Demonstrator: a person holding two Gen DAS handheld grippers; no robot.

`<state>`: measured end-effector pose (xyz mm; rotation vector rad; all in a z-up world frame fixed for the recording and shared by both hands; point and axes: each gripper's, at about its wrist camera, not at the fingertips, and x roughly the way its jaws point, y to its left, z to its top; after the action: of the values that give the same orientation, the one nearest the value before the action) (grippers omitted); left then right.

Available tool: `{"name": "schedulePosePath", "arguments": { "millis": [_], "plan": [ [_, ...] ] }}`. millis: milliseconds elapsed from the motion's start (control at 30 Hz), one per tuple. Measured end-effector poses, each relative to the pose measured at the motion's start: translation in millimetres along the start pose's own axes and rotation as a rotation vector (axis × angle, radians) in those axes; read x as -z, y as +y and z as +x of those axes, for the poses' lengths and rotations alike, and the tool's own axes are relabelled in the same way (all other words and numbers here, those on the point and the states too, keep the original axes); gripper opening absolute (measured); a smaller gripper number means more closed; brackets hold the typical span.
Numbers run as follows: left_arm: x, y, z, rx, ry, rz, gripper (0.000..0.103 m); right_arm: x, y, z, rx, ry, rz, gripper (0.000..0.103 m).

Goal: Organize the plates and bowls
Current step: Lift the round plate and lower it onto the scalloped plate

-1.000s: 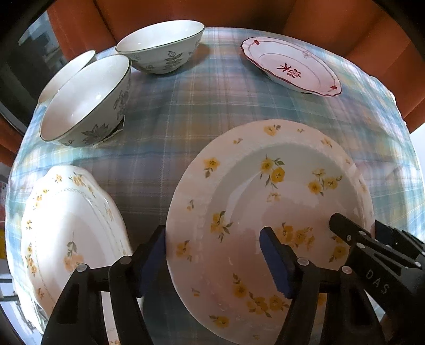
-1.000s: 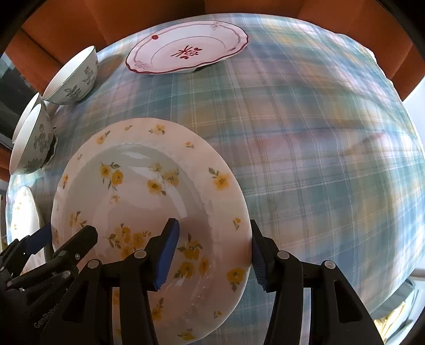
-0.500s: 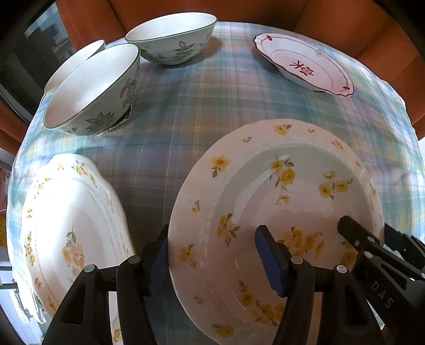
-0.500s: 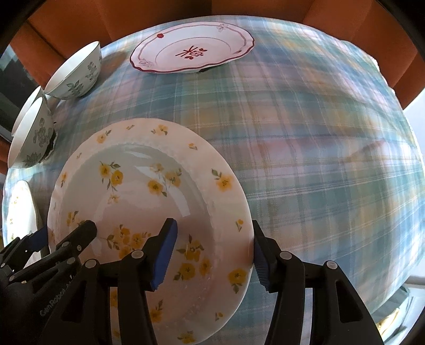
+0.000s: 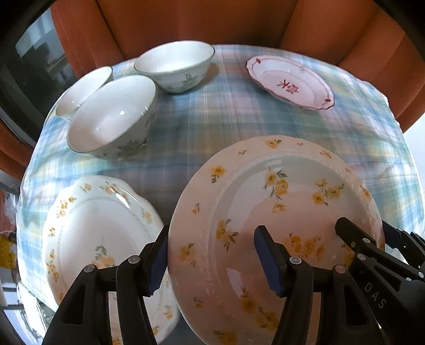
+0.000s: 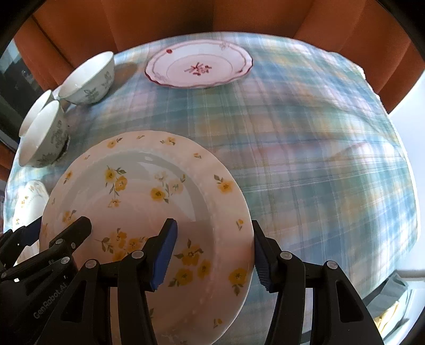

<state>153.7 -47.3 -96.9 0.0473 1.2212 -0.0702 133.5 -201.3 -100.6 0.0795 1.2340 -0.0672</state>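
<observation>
A large yellow-flowered plate is held up off the plaid table by both grippers. My left gripper is shut on its left rim, one pad under the rim, one inside. My right gripper is shut on the same plate at its right rim. A second yellow-flowered scalloped plate lies at the near left on the table, beside the held plate. Three white bowls with green leaf print stand at the far left. A red-trimmed plate lies at the back.
The blue plaid tablecloth covers a round table. Orange chair backs ring the far edge. The right gripper shows in the left wrist view. The cloth drops off at the right edge.
The held plate has risen and tilted up from the table. Both views have pulled back and up, so the bowls and red-trimmed plate appear lower in the frame.
</observation>
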Motion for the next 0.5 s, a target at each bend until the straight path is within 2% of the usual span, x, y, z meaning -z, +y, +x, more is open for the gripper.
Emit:
{"name": "schedulePosePath", "arguments": {
  "millis": [333,500],
  "plan": [
    [6,25,-30,0.035,-0.089,0.045,0.062,9,29,-34,0.044,-0.087,0.033,0.057],
    [10,50,-39,0.041,-0.126,0.036,0.062,14,48,-45,0.051,-0.117,0.039,0.057]
  ]
}}
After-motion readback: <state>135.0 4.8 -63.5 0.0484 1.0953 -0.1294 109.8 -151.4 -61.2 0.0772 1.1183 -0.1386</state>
